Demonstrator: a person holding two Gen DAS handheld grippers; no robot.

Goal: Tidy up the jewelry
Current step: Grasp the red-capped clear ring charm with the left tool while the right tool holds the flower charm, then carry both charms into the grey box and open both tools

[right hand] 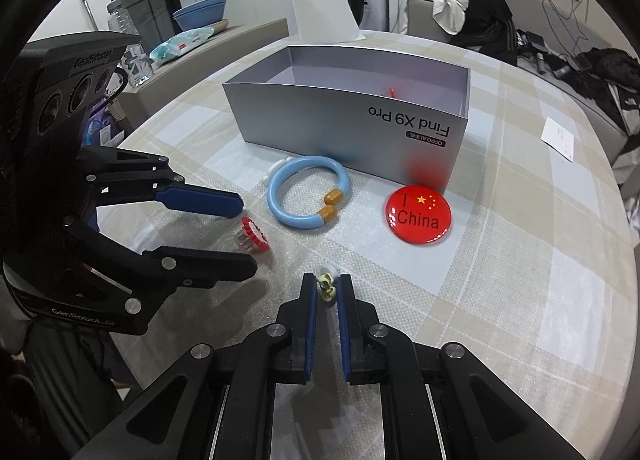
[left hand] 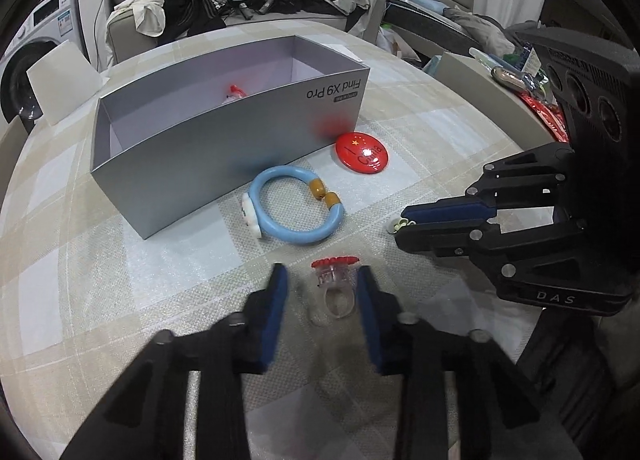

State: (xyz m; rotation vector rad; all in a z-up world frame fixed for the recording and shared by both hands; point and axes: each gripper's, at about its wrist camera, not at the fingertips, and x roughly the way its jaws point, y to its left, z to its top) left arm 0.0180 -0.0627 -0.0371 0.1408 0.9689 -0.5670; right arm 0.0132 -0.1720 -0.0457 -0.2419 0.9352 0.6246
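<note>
From the left wrist we see our left gripper [left hand: 322, 280] with jaws wide apart around a clear ring [left hand: 335, 284] with a red top, lying on the desk [left hand: 120, 280]. Beyond lie a blue bracelet [left hand: 294, 206], a red badge [left hand: 362, 152] and a grey box [left hand: 224, 144].

From the right wrist, our right gripper [right hand: 327, 288] has its jaws nearly closed on a small pale charm [right hand: 326, 287]; the bracelet [right hand: 308, 192] lies farther off.
</note>
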